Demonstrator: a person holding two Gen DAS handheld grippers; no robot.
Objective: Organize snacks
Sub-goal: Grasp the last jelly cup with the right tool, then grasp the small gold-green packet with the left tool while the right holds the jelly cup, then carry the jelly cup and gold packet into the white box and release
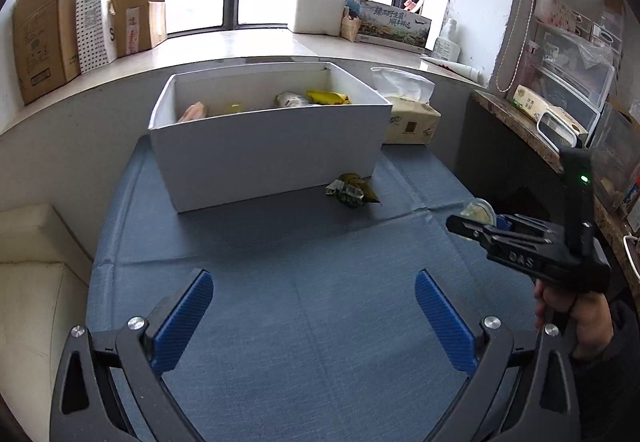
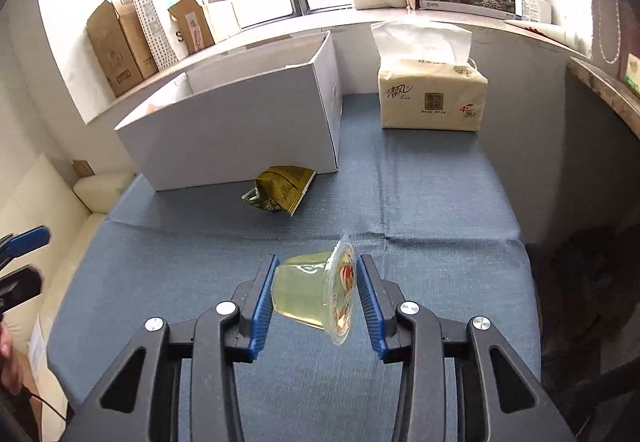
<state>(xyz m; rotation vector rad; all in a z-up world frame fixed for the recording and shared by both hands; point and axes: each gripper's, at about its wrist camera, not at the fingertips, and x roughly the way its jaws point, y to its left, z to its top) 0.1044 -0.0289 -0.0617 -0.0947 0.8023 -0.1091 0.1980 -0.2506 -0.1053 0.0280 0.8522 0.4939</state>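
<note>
A white open box [image 1: 264, 149] stands at the back of the blue cloth and holds several snacks, among them a yellow packet [image 1: 327, 96] and a pink one [image 1: 194, 112]. The box also shows in the right wrist view [image 2: 240, 129]. A green snack packet [image 1: 352, 190] lies on the cloth just in front of the box; it also shows in the right wrist view [image 2: 282, 189]. My right gripper [image 2: 316, 290] is shut on a clear jelly cup [image 2: 316, 294] lying on its side, held above the cloth. It shows at right in the left wrist view [image 1: 480, 219]. My left gripper [image 1: 312, 306] is open and empty.
A tissue pack [image 2: 432, 93] stands right of the box. A cream sofa [image 1: 32, 282] lies left of the table. A dark counter [image 1: 520, 133] with bins runs along the right. Cardboard boxes [image 1: 44, 41] and bags line the windowsill.
</note>
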